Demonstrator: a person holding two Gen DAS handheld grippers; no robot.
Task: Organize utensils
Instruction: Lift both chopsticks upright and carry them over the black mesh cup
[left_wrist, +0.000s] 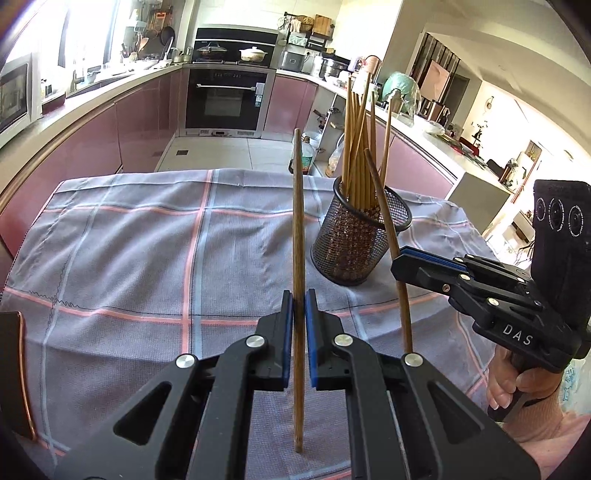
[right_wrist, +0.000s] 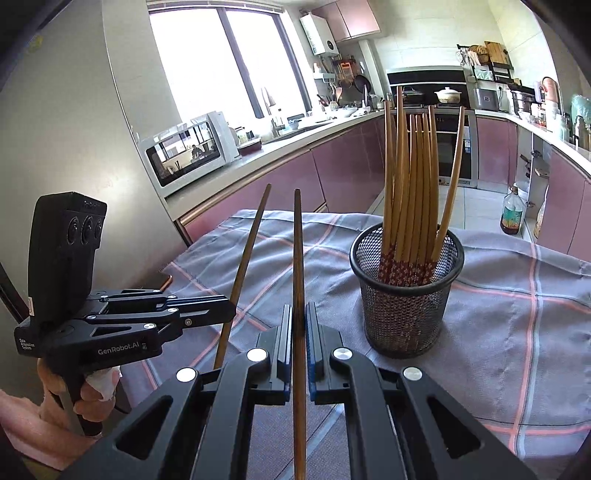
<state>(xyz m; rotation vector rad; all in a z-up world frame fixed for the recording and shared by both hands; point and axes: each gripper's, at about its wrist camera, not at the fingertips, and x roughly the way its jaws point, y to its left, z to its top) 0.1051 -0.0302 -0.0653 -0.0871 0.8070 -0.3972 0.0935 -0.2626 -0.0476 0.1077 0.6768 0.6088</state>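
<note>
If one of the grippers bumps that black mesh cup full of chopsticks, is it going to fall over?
Possibly. The mesh cup looks light, and the chopsticks in it rise well above its rim and lean outward, so it is probably top-heavy. It stands on a cloth, which may grip rather than let it slide, favouring a tip.

Both grippers are black with blue pads (left_wrist: 310, 332), shiny round screws, white letters; one sleeve (right_wrist: 22, 432) is pink
</note>
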